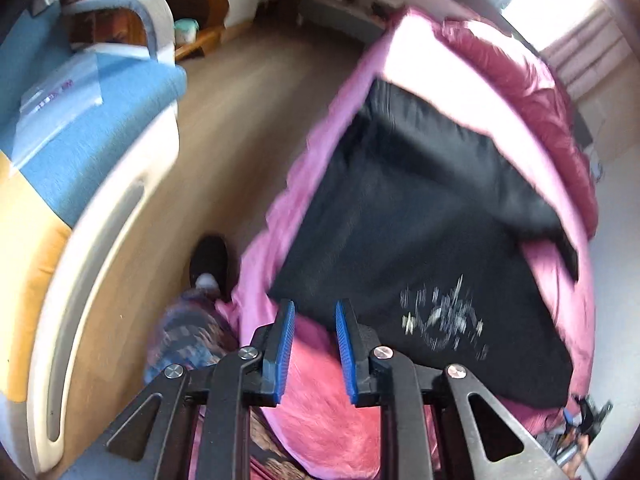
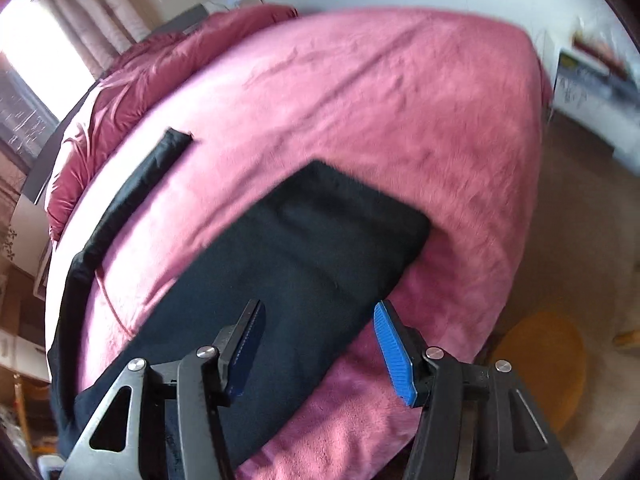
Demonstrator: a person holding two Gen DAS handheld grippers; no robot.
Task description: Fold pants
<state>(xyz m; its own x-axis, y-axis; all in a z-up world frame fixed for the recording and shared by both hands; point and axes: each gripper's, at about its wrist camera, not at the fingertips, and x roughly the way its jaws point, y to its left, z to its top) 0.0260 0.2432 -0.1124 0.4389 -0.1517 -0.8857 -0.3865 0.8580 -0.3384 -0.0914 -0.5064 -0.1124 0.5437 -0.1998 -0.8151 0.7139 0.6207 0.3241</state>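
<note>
Over the pink bed (image 2: 360,92) both claws hang apart, gripping nothing — left claw (image 1: 315,312), right claw (image 2: 318,316). Black pants (image 2: 304,256) lie flat below, one leg straying off left — a one-layer pinch would probably skew my fold.

Black pants (image 1: 420,216) (image 2: 288,264), folded flat on pink bedspread, white print near one corner

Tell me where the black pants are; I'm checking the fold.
The black fabric pants lie on the pink fleece blanket, just ahead of both open grippers.
</note>
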